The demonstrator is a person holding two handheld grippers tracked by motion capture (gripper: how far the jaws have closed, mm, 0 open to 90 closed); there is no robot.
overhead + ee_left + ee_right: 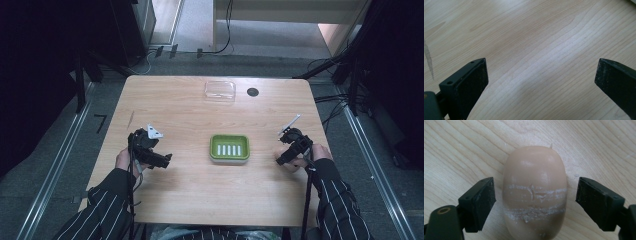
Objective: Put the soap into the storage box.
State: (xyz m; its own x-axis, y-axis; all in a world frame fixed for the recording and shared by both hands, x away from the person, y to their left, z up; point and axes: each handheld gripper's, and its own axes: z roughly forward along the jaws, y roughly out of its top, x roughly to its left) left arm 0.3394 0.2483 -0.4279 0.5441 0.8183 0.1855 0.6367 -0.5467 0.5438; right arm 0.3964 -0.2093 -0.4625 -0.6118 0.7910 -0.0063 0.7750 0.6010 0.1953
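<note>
A tan oval bar of soap [535,170], scuffed with pale scrape marks, lies on the wooden table between the jaws of my right gripper [535,188]. A sliver of wood shows on each side of the bar, so the pads do not press on it. From above, the right gripper [286,157] sits low at the table's right side, right of a green soap dish [214,148] with a slotted white insert. My left gripper [164,161] rests left of the dish, and its jaws [541,71] stand wide apart over bare wood.
A clear plastic box [220,90] lies near the table's far edge, with a black round cable hole [253,92] beside it. The wooden table [190,115] is ringed by dark stands and cables on the floor.
</note>
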